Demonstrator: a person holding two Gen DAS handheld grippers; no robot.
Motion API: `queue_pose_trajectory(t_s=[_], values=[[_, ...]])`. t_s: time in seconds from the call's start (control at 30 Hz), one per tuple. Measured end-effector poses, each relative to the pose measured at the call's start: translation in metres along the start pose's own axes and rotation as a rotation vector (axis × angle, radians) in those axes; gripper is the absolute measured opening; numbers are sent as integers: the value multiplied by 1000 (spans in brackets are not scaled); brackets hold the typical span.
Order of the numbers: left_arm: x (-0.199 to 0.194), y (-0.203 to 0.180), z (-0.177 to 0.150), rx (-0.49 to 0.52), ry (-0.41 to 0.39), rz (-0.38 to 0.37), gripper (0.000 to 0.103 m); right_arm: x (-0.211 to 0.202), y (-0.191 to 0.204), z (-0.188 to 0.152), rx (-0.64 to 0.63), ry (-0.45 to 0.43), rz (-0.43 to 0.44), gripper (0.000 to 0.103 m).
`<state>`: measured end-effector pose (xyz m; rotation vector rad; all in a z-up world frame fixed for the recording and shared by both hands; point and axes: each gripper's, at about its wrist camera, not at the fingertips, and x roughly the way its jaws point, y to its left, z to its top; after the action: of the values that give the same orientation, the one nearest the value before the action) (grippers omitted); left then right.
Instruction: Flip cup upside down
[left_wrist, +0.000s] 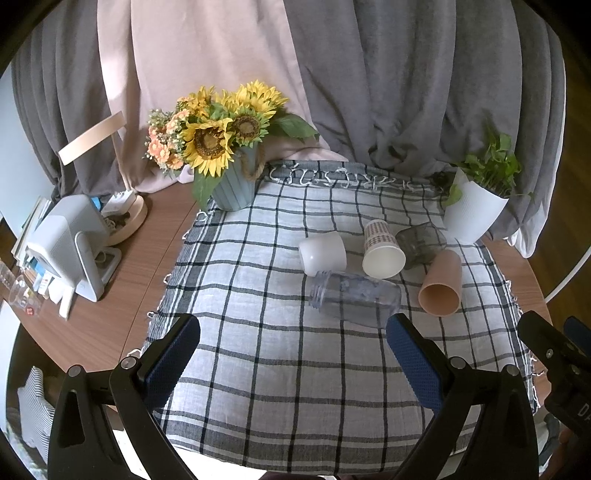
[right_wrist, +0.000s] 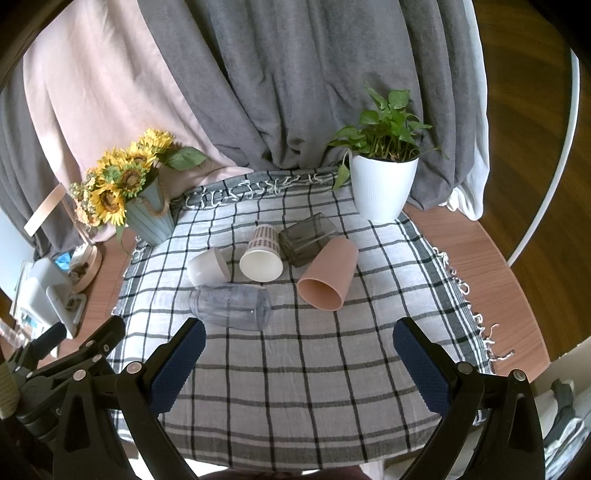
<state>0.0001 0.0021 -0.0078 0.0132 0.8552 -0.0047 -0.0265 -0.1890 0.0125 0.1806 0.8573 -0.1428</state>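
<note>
A round wooden table (left_wrist: 122, 291) with a checked cloth (left_wrist: 280, 369) fills the left wrist view, grey and pink curtains behind. Five cups lie on their sides right of centre: white cup (left_wrist: 322, 252), patterned paper cup (left_wrist: 382, 249), dark glass cup (left_wrist: 421, 242), pink cup (left_wrist: 441, 284) and, nearest, the clear plastic cup (left_wrist: 354, 297). The left gripper (left_wrist: 293, 349) hangs spread wide and empty at the lower edge. Sunflowers (left_wrist: 218, 129) stand upper left, and only here does a white device (left_wrist: 70, 243) show fully at the left edge.

In the right wrist view the right gripper (right_wrist: 299, 354) is likewise wide and empty, with the clear plastic cup (right_wrist: 231, 302) just above its left finger and the pink cup (right_wrist: 328, 275) at centre. The potted plant (right_wrist: 384, 184) shows fully here.

The cups lie close together, so reaching for one may nudge its neighbours; the clear one looks likely to roll.
</note>
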Motion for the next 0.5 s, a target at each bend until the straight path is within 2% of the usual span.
queue_pose_trajectory(t_s=[0.5], values=[[0, 4, -4, -1, 6, -5, 103, 2, 0, -1, 0, -1, -2, 102]])
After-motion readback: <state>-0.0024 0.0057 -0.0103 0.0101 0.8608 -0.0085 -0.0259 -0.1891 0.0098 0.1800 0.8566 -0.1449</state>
